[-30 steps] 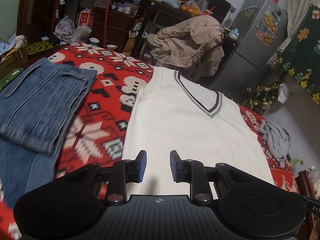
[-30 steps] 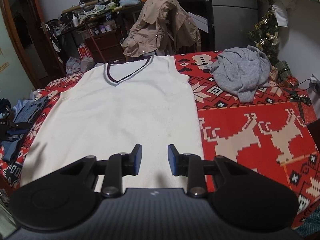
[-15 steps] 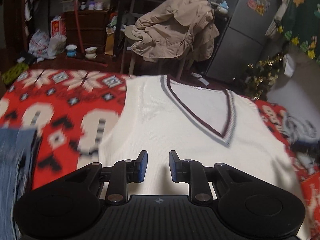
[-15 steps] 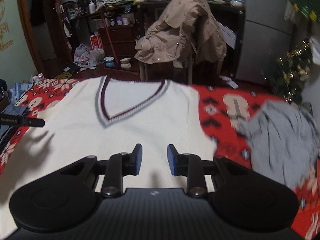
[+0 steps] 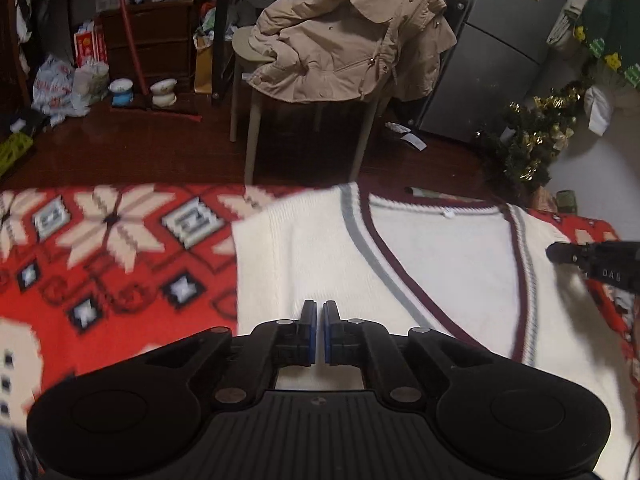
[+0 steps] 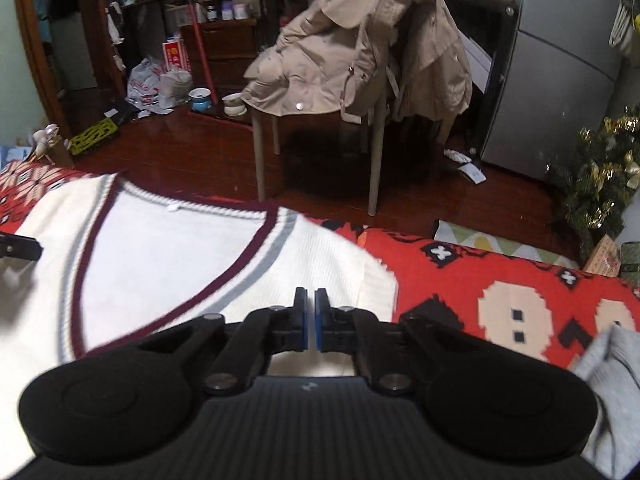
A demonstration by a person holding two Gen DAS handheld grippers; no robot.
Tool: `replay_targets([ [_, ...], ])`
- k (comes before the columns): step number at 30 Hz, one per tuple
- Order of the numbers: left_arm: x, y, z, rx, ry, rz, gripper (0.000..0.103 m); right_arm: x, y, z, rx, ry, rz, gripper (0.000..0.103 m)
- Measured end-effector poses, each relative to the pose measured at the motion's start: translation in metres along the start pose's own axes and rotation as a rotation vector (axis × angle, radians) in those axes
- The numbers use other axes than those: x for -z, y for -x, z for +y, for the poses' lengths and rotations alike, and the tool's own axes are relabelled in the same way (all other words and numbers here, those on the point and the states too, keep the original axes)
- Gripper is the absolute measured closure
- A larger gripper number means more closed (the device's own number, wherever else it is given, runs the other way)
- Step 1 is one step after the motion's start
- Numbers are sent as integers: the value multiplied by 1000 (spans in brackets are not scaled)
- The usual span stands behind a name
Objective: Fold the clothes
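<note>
While the white vest (image 5: 320,264) lies flat on the red patterned blanket (image 5: 100,248), its V-neck collar points toward the top of both frames, at the far edge of the blanket, and its long axis runs from there down toward the cameras, under the grippers. In the left wrist view the left gripper (image 5: 319,332) sits low in the centre over the vest's shoulder area, its blue-padded jaws drawn nearly together with only a thin slit between them; whether any knit is pinched there cannot be told. The right gripper (image 6: 311,320), low centre in its own view, shows the same narrow slit above the other shoulder.

Only the left view shows the broad snowflake pattern at centre left and the other gripper's tip at the right edge. Only the right view shows a grey garment (image 6: 612,368) at lower right. Both show the chair draped with a beige jacket (image 5: 344,36) at the top.
</note>
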State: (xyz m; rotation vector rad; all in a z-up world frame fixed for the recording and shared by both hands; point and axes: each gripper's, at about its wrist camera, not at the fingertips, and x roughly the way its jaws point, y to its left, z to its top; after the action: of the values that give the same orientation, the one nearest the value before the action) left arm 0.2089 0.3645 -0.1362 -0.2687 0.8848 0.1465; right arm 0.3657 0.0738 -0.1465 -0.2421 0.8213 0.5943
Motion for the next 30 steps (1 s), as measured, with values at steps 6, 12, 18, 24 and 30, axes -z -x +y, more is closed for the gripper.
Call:
replay_targets([
  [6,-15,-9,0,-29,-39,0,97,-25,-34,-21,16,-62,-19,102],
  [12,-10,-5,8,-8,-37,-9,97,-36,-21,-46,-18,-125,-51,99],
  [18,-5,2,11,8,-31,-1,97,-1,10,-38,-49,14,16,99],
  [24,-7,1,8,3,-48,14,97,-3,-10,-31,-23,19,11,99],
  [30,-19,-11,12,15,-32,13,97,-29,-38,-25,13,33,1,101],
])
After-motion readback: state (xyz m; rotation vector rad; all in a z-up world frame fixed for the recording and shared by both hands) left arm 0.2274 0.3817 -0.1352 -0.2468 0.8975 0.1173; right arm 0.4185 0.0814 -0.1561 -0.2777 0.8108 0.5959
